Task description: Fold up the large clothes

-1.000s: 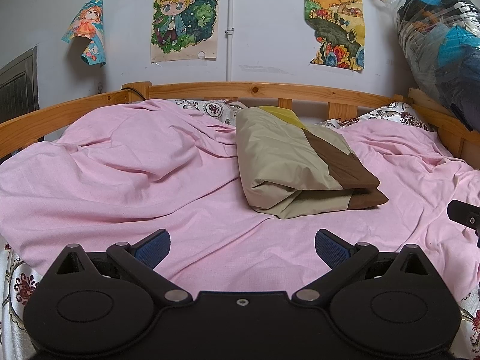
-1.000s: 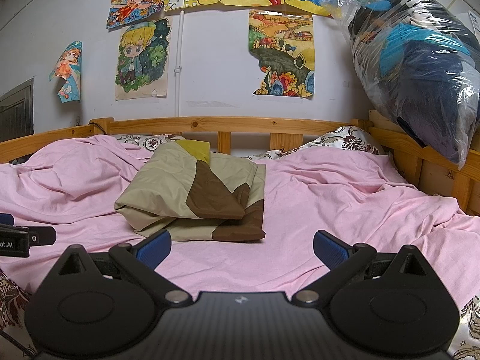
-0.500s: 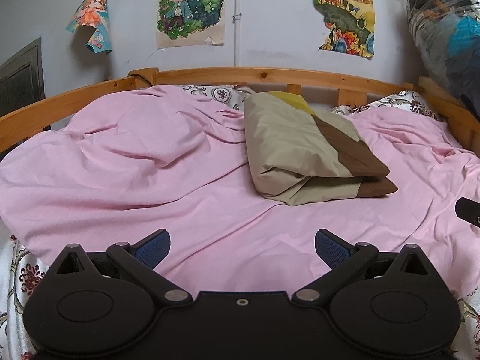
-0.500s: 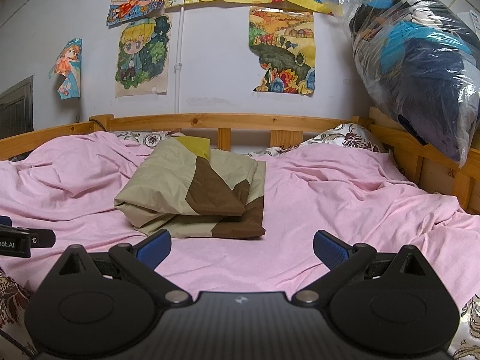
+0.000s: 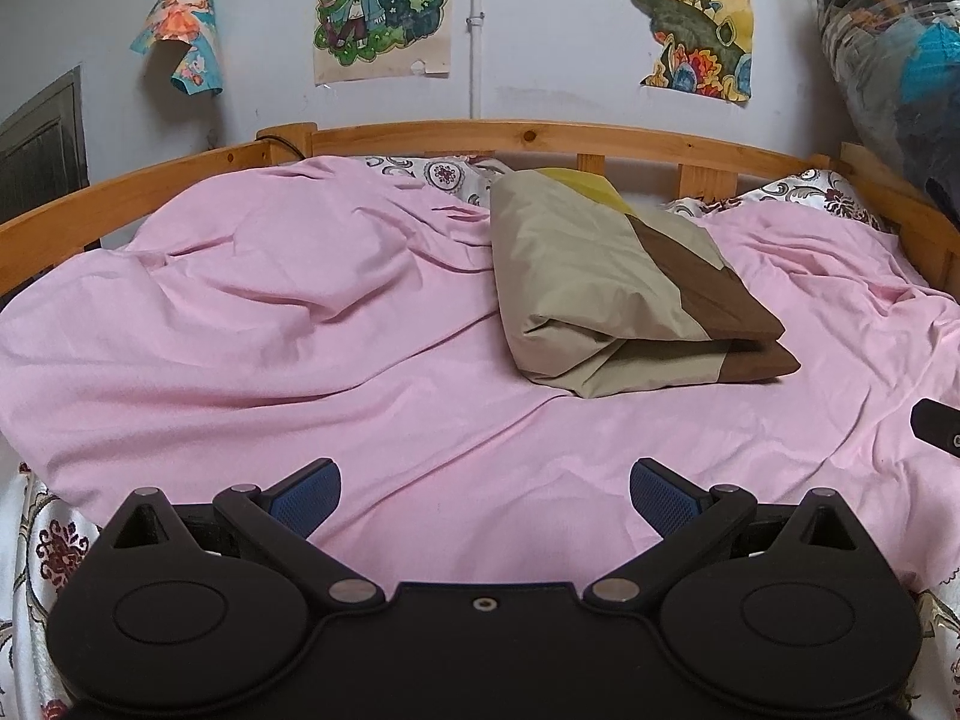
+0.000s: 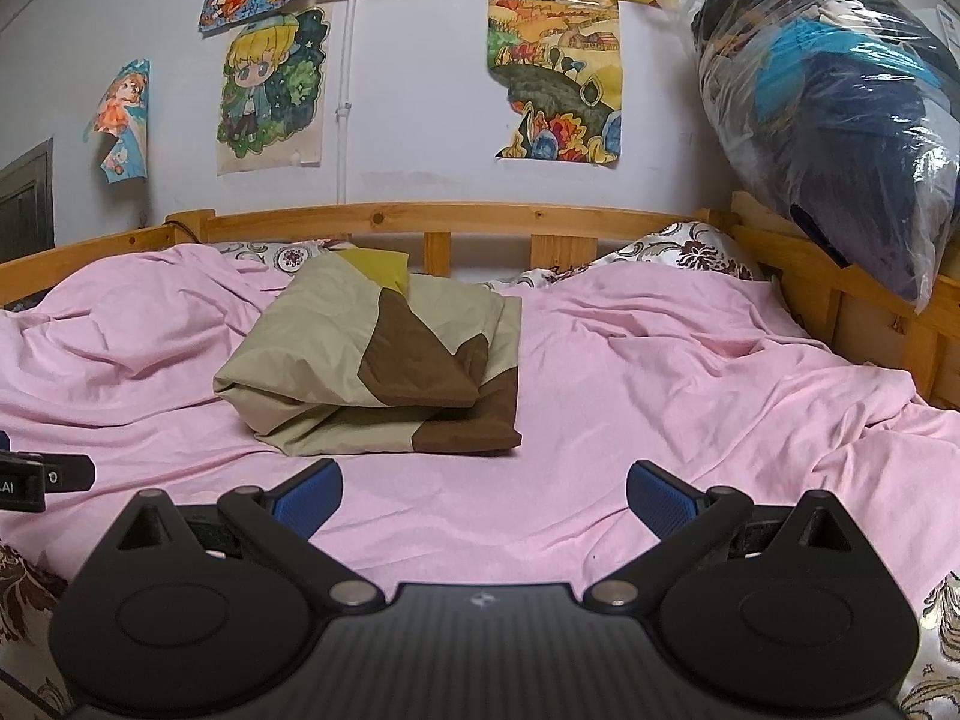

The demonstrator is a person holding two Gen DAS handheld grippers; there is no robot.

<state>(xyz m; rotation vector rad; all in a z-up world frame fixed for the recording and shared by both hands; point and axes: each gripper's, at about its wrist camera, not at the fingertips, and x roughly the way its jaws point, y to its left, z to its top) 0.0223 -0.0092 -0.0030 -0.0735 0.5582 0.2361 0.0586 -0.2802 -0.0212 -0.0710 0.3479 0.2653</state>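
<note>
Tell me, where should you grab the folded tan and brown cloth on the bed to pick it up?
Probably the near brown corner of the folded cloth, coming from the bed's front edge. The stacked layers end there in a flat edge, so open fingers could slide around them. The rounded tan fold looks bulkier.

Wooden bed [image 5: 528, 135] (postered wall [image 6: 420, 120])
</note>
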